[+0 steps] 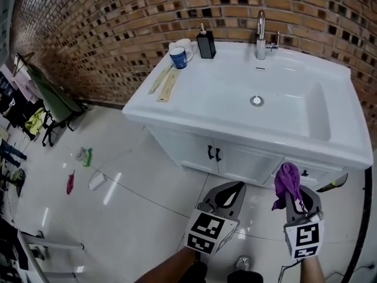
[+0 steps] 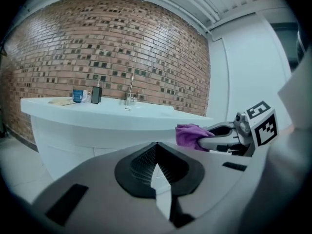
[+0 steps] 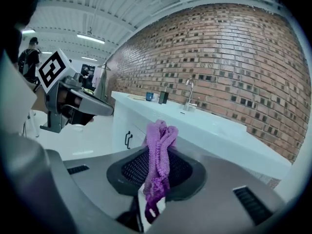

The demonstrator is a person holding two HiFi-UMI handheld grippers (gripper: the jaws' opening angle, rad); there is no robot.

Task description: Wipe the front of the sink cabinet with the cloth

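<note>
one blue mug (image 1: 178, 58), contents unclear; right tool (image 3: 156, 177) clamps the purple cloth (image 3: 161, 147).

Bright ceiling strip lighting, floor glare, fisheye-warped edges.

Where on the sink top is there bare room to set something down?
Bare: the white ceramic top between the pale wooden strips and the round metal drain. Crowded: the back left corner, with blue mug and black dispenser.
</note>
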